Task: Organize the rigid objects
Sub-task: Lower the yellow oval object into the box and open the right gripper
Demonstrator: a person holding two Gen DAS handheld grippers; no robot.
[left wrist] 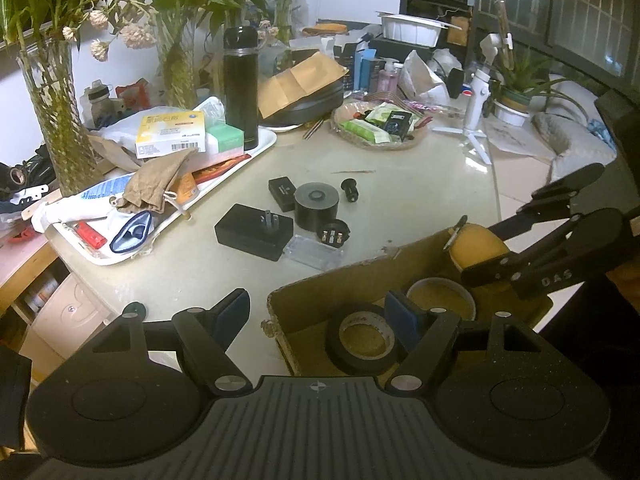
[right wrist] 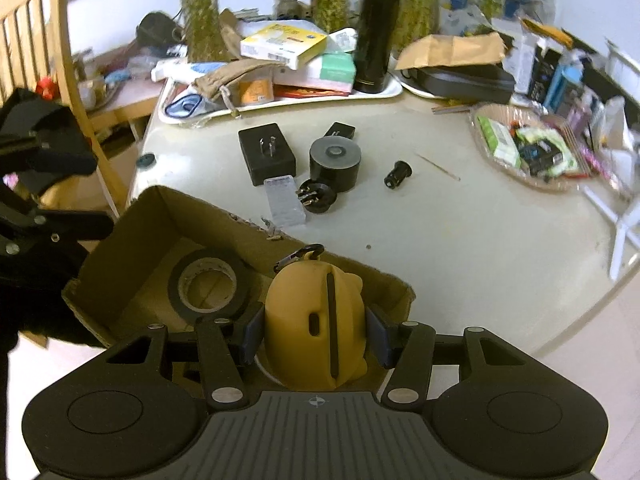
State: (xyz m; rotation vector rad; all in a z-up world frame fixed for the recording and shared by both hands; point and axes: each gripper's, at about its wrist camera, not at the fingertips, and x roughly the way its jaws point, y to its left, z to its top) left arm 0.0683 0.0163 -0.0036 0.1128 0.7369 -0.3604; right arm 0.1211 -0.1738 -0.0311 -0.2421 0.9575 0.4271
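Yellow rubbery case (right wrist: 316,320), carabiner at its top: pinched between the right gripper (right wrist: 316,334) pads, hanging just above the cardboard box (right wrist: 160,216), beside the tape roll (right wrist: 208,286) lying inside. Left gripper (left wrist: 320,312): jaws spread, holding nothing, hovering at the box's near edge. Step in hand, by my reckoning: placing the case. Next move: lowering, then releasing. Black adapter (right wrist: 266,152), cylinder (right wrist: 335,162) and plugs are waiting on the table beyond both tools.
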